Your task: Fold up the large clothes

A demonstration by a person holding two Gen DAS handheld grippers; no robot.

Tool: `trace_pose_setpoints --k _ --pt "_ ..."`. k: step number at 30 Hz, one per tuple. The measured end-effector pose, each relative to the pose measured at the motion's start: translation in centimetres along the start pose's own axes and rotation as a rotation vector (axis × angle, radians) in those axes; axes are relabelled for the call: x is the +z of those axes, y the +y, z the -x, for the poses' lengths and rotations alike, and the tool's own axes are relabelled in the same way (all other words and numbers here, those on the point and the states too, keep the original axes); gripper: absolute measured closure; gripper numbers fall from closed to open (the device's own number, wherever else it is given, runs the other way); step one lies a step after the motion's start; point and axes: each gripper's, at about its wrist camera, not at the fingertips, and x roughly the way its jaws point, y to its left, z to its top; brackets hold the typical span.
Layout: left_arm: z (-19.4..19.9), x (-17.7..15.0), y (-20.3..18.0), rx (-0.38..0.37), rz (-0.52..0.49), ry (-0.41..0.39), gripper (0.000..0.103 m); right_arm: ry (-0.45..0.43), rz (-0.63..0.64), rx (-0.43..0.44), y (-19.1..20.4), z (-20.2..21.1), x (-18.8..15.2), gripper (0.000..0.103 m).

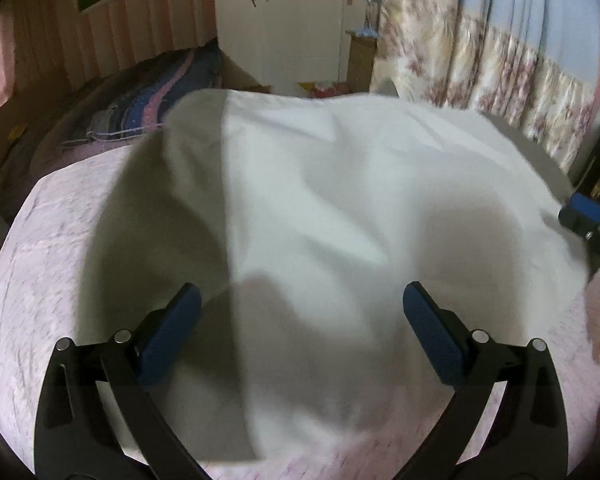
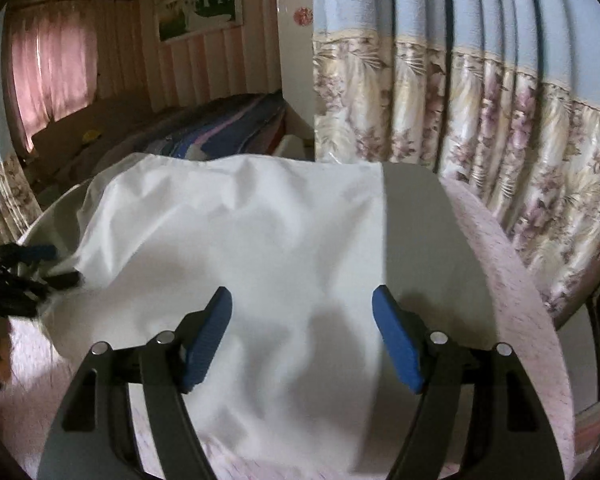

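A large white garment (image 1: pixel 320 208) lies rumpled on a pink bedspread (image 1: pixel 48 264), with a shaded grey layer along its left side. My left gripper (image 1: pixel 300 300) hovers open just over its near part, nothing between the blue pads. In the right wrist view the same white cloth (image 2: pixel 252 240) covers the bed, a grey layer (image 2: pixel 416 240) showing at its right edge. My right gripper (image 2: pixel 302 304) is open above the cloth, its pads apart and not pinching fabric. The other gripper shows at the left edge (image 2: pixel 28 264), beside the cloth's side.
Floral curtains (image 2: pixel 500 152) hang close on the right of the bed. A striped dark quilt (image 1: pixel 152 100) lies behind the garment, beside a white wardrobe (image 1: pixel 284 32). The pink bedspread (image 2: pixel 512 288) runs around the cloth.
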Motion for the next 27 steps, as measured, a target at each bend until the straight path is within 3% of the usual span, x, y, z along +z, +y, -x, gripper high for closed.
trace_pose_setpoints --k 3,7,10,13,15,21,27 --pt "1.2 -0.8 2.3 0.027 0.026 -0.026 0.003 0.042 0.019 -0.032 -1.2 -0.4 -1.3 0.030" --pt "-0.7 -1.5 5.6 0.085 0.063 0.029 0.003 0.080 0.001 -0.084 -2.7 -1.5 -2.3 0.029" --pt "-2.3 -2.1 7.3 0.031 0.123 0.064 0.003 0.107 -0.012 -0.079 -3.2 -2.3 -2.4 0.029" --pt "-3.2 -2.3 6.9 0.038 0.107 0.079 0.003 0.127 -0.022 -0.078 -3.4 -3.0 -2.6 0.027" --pt "-4.5 -2.9 7.6 -0.013 0.144 0.132 0.003 0.141 -0.044 -0.061 -3.8 -3.5 -2.9 0.026" --pt "-4.5 -2.8 7.6 -0.018 0.150 0.118 0.003 0.147 -0.053 -0.055 -3.6 -3.5 -2.9 0.026" --pt "-0.6 -1.7 7.2 0.082 0.123 0.034 0.003 0.064 -0.094 -0.021 -3.5 -0.6 -2.4 0.025"
